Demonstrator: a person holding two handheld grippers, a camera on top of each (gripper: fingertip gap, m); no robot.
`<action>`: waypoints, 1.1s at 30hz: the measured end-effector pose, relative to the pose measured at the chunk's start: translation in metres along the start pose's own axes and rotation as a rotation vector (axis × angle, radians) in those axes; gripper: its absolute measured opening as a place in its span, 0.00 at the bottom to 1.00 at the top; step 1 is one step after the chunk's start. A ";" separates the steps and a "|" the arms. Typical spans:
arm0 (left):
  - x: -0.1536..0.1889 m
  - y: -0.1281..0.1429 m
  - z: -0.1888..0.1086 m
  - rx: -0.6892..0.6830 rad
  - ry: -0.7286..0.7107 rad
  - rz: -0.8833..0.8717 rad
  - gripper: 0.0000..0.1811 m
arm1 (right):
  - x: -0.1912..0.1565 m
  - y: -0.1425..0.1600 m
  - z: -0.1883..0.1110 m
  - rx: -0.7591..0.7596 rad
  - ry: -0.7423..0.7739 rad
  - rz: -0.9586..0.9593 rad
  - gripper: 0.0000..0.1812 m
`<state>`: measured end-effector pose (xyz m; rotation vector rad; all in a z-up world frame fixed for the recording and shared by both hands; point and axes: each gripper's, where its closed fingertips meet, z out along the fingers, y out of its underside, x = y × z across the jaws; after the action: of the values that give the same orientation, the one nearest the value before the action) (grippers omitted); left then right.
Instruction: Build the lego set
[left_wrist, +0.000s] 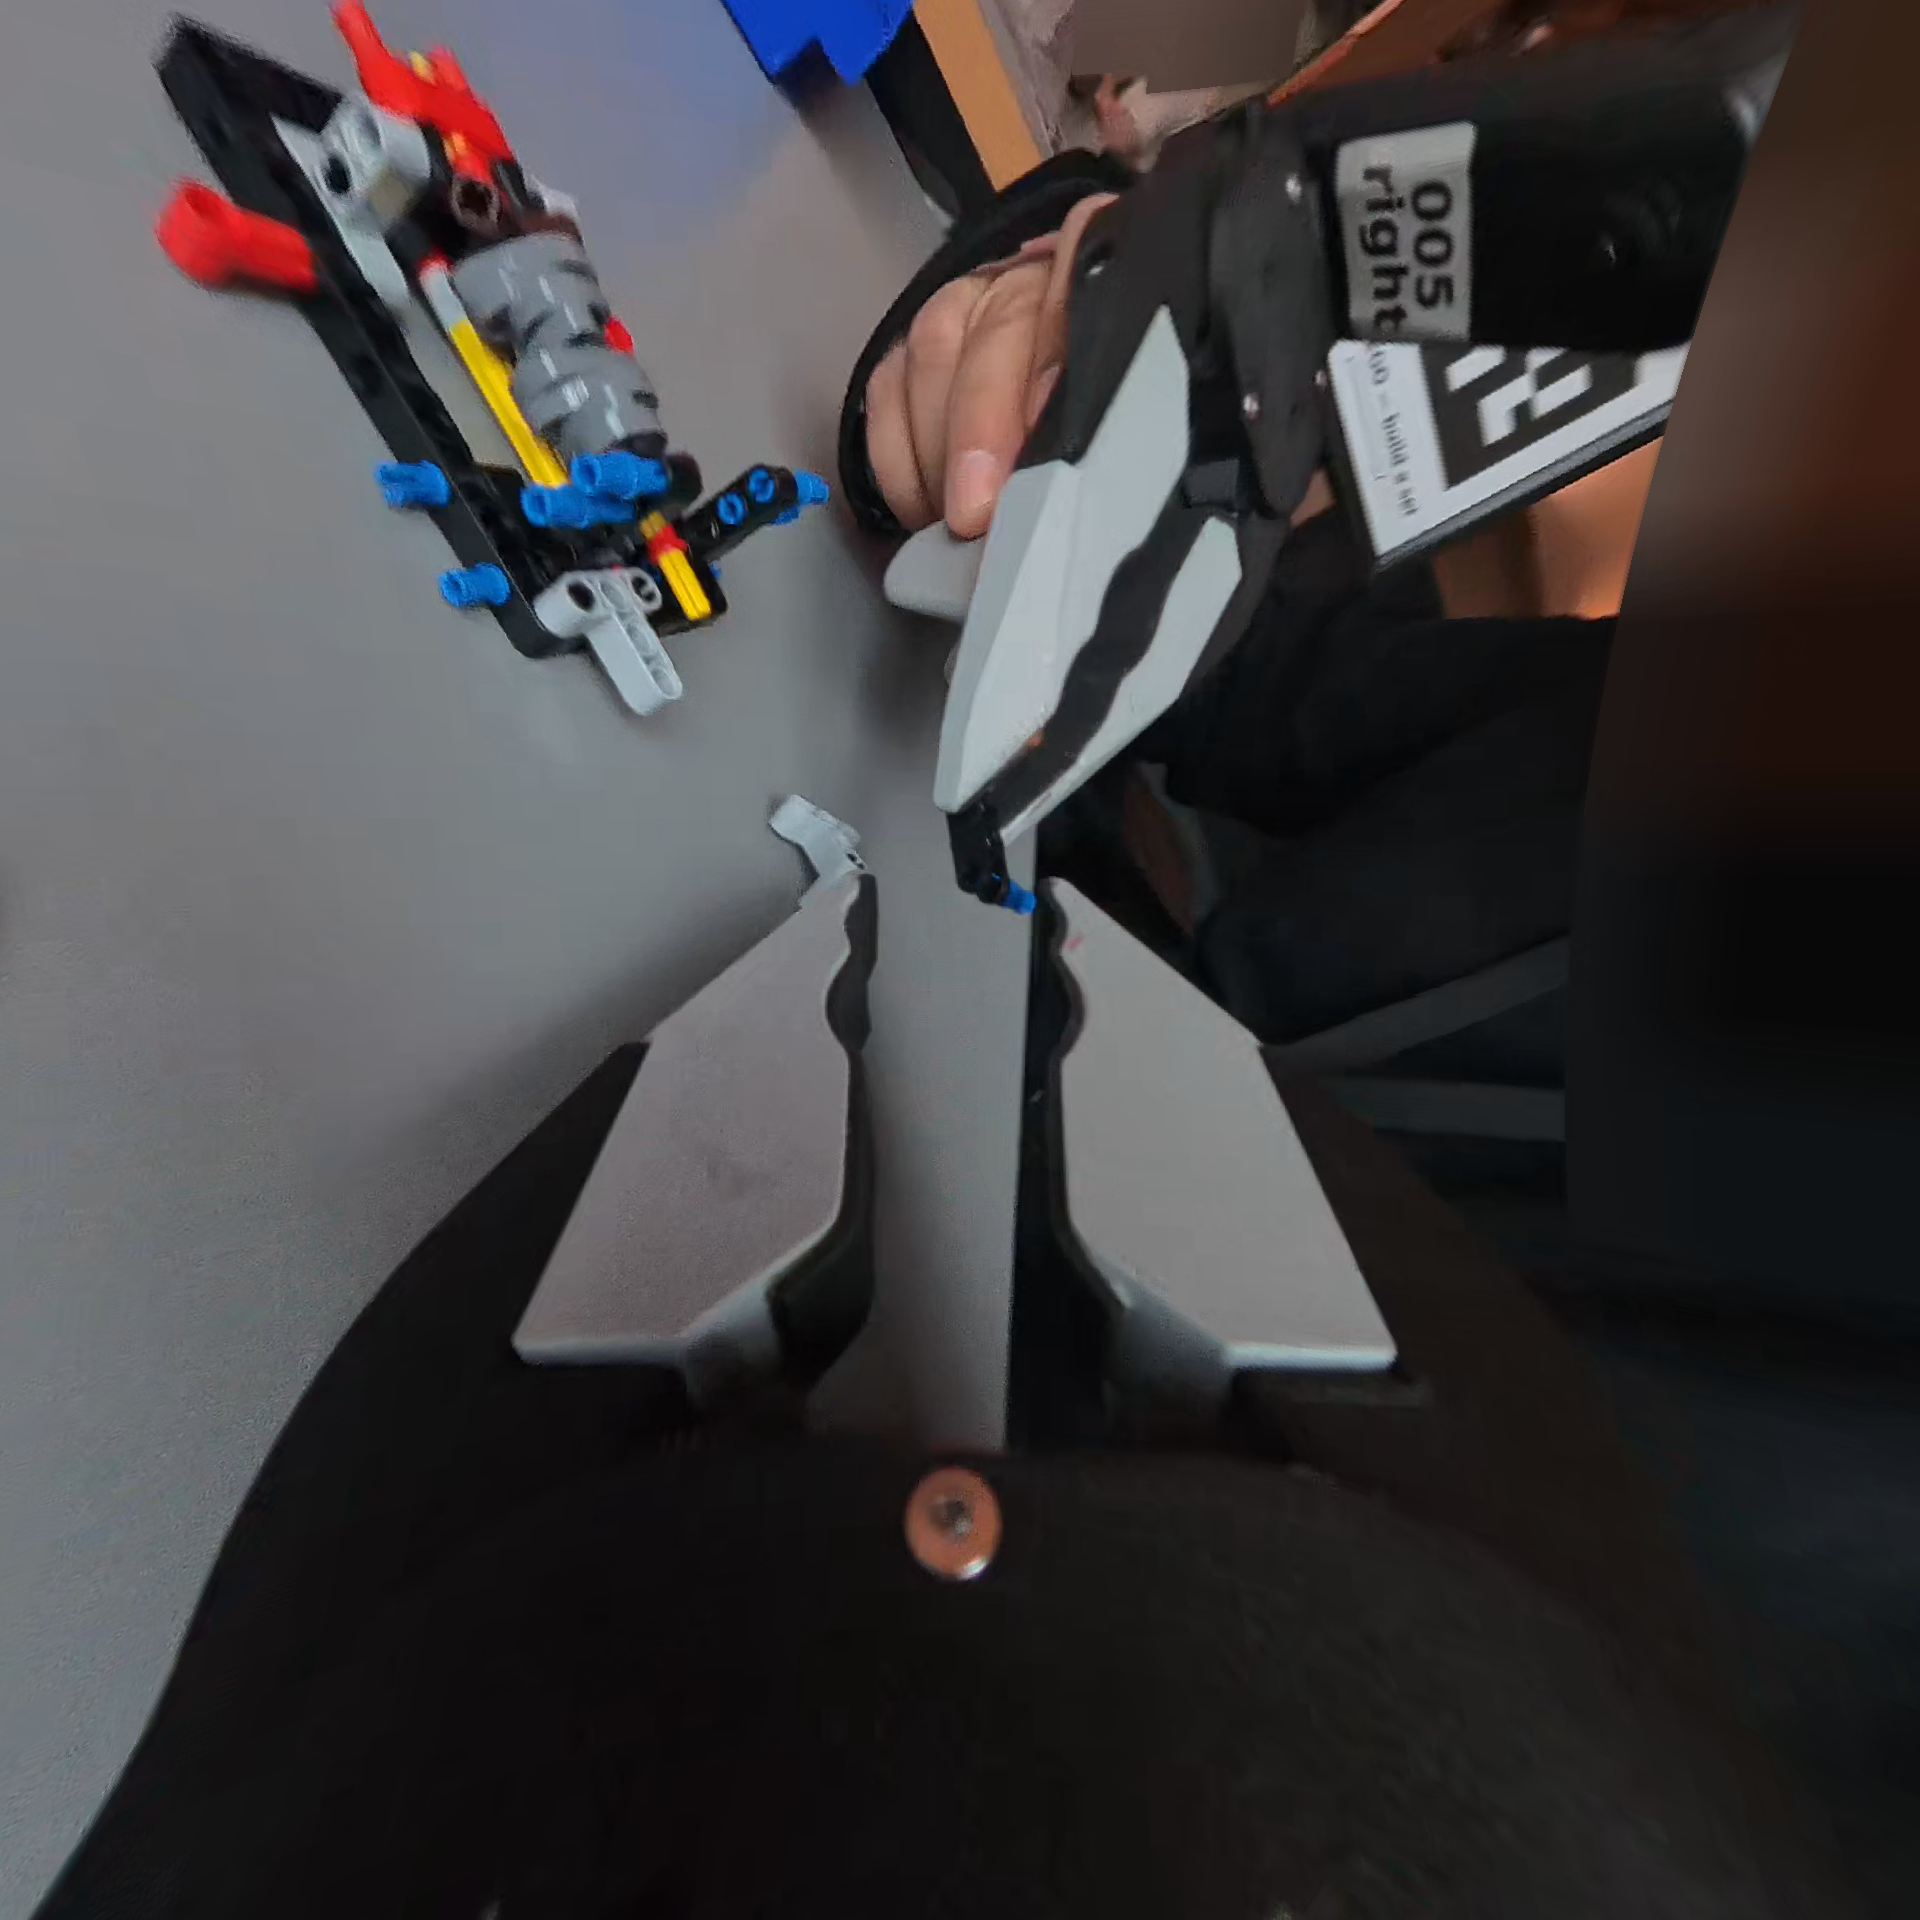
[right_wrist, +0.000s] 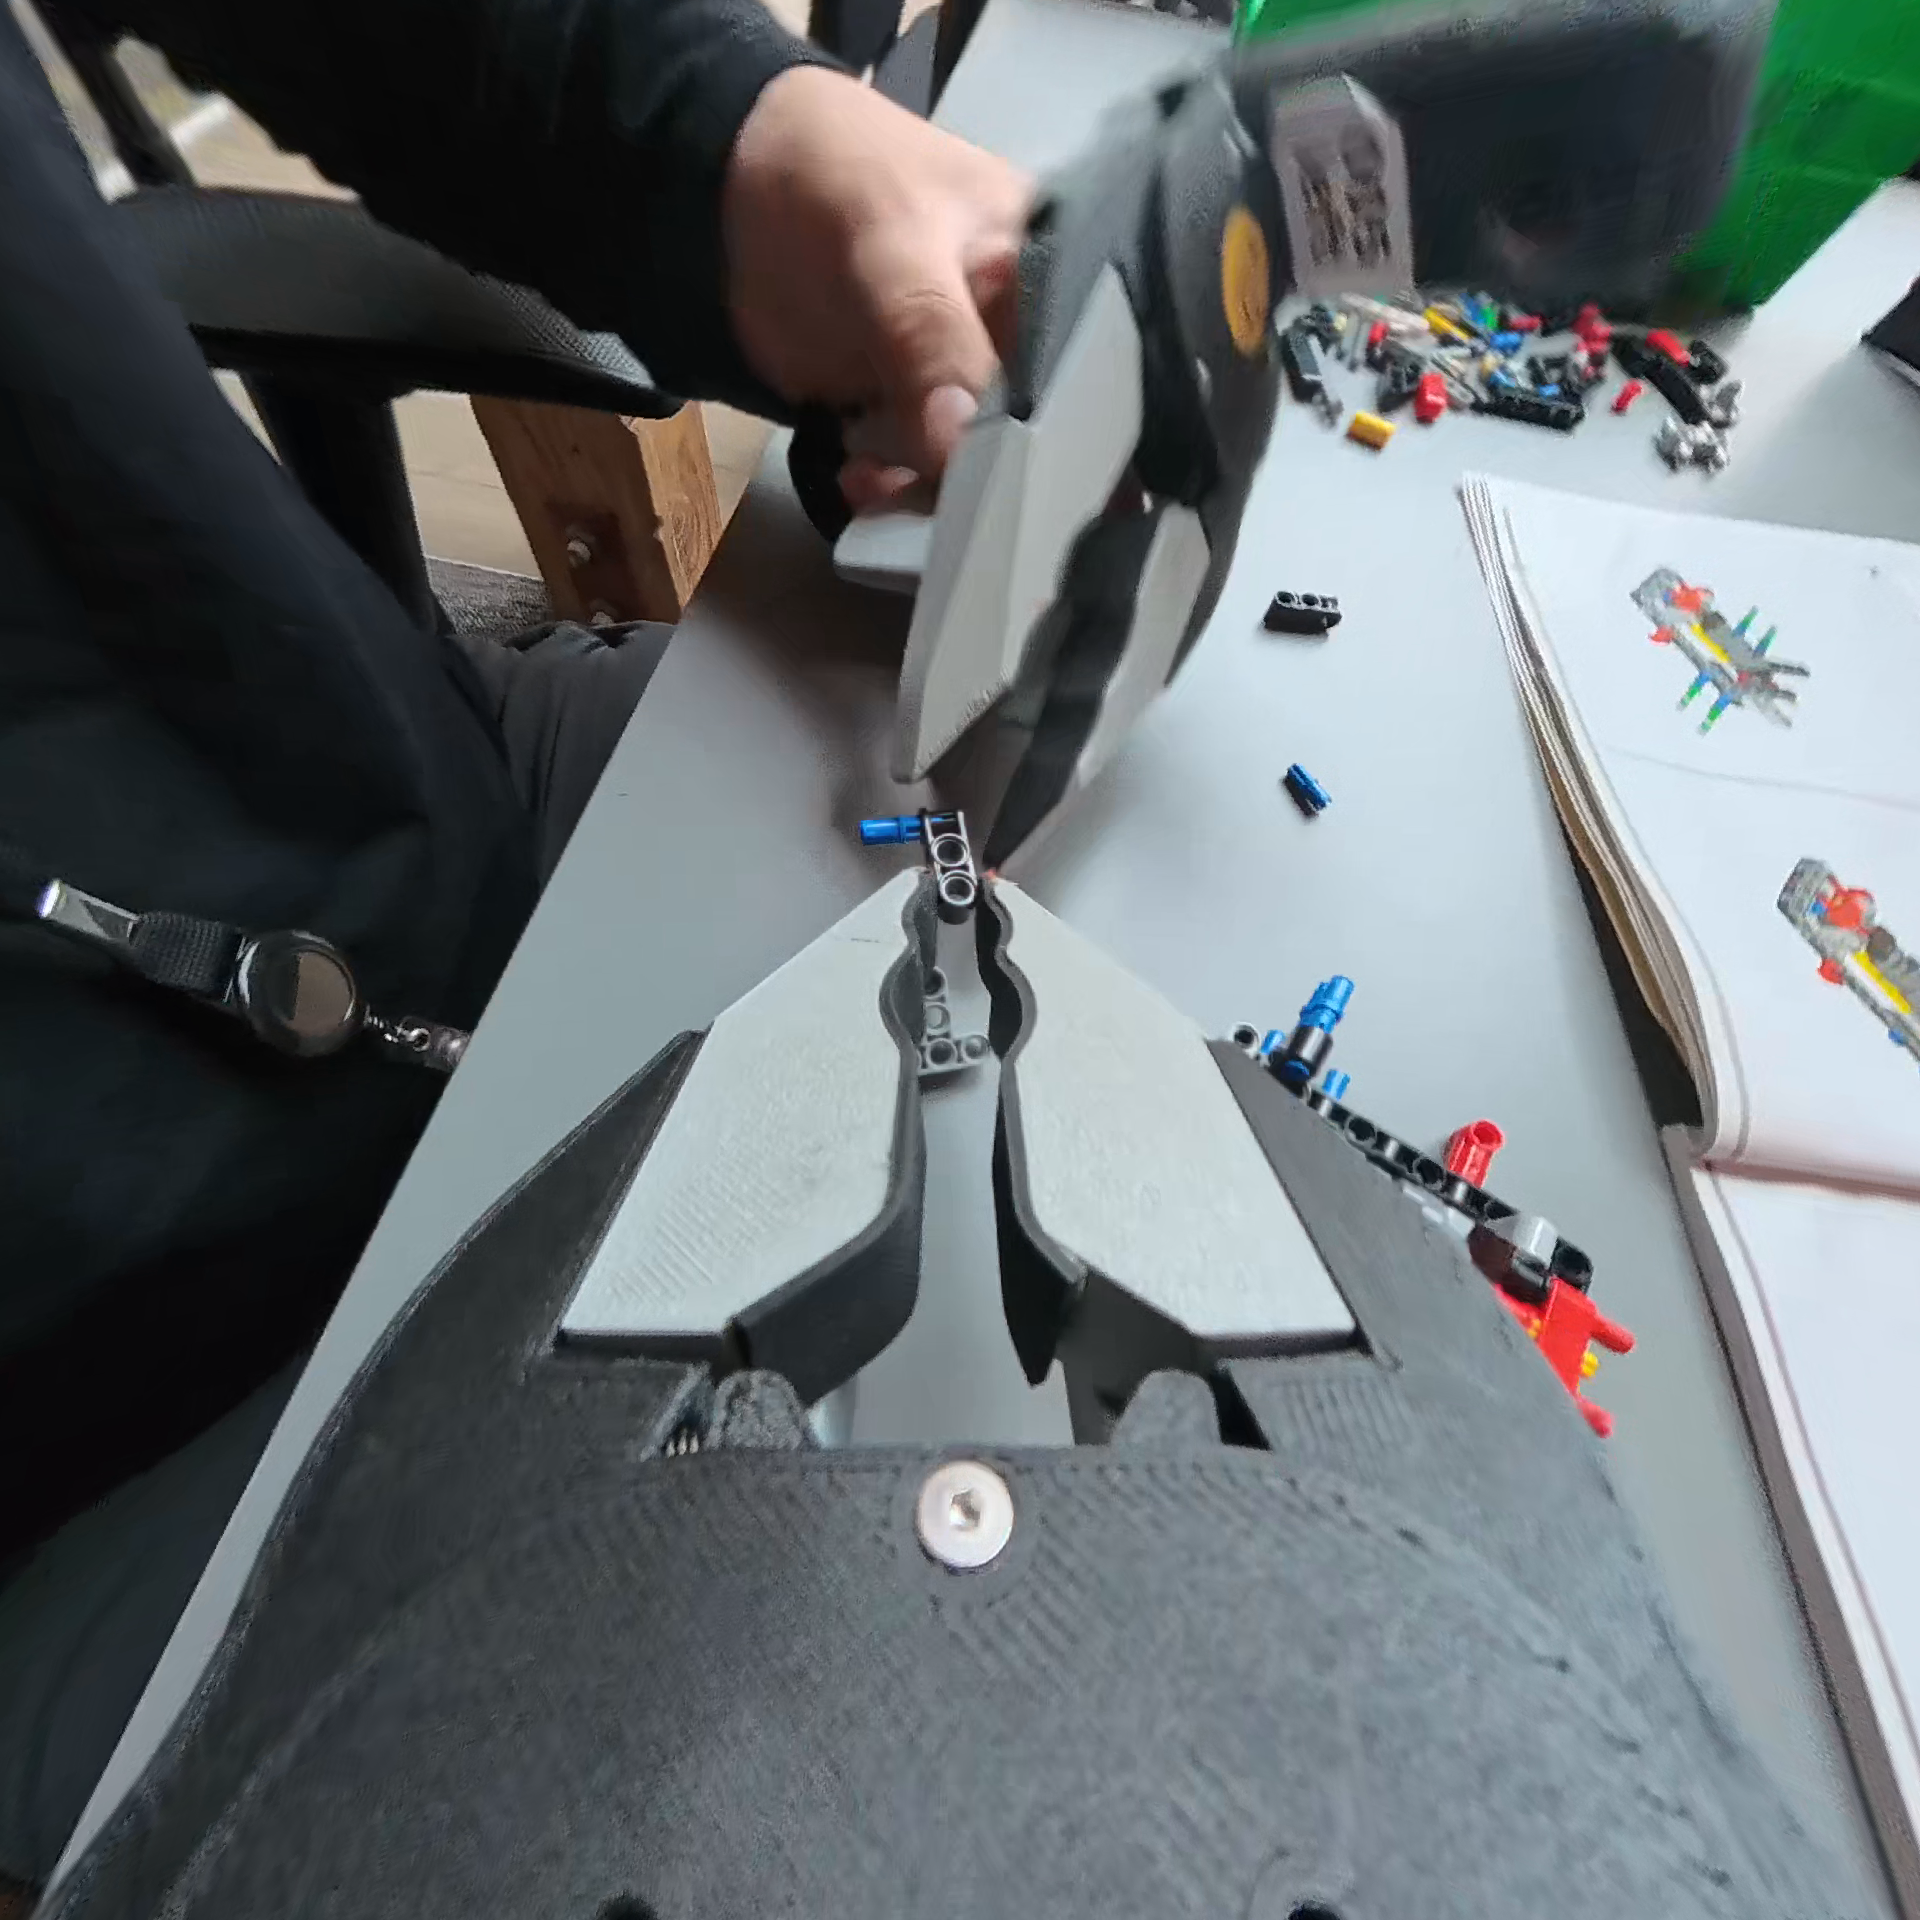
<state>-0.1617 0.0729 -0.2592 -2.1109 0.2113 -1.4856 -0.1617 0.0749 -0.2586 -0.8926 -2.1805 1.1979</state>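
Observation:
My right gripper (right_wrist: 956, 883) is shut on a short black beam (right_wrist: 951, 868) with a blue pin (right_wrist: 888, 829) in its far end, held above the grey table. The left wrist view shows the same beam (left_wrist: 982, 857) in the right gripper's tips. My left gripper (left_wrist: 956, 894) is open and empty, its tips just short of the beam. A grey L-shaped piece (left_wrist: 821, 836) lies on the table by its left fingertip and shows under the right gripper (right_wrist: 940, 1039). The partly built model (left_wrist: 499, 364), black, grey, yellow, red with blue pins, lies farther off.
The model (right_wrist: 1403, 1164) lies to the right, partly hidden by my right finger. An open instruction booklet (right_wrist: 1714, 831) lies at the right. A pile of loose parts (right_wrist: 1507, 353), a black piece (right_wrist: 1301, 611) and a blue pin (right_wrist: 1307, 790) lie beyond. The table edge (right_wrist: 582, 883) and a seated person are left. Both grippers' tips are close together, under 4 cm apart.

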 end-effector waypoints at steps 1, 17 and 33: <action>0.000 -0.001 -0.005 0.024 -0.055 0.095 0.13 | 0.002 0.001 0.000 0.001 0.005 0.031 0.02; -0.007 0.000 0.001 -0.022 -0.492 0.564 0.10 | 0.011 0.001 0.005 -0.021 0.064 0.078 0.02; -0.013 0.001 0.000 -0.122 -0.658 0.715 0.07 | 0.011 0.004 0.005 -0.051 0.102 0.015 0.02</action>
<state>-0.1663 0.0777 -0.2700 -2.1557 0.7176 -0.3561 -0.1708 0.0821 -0.2632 -0.9708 -2.1351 1.0838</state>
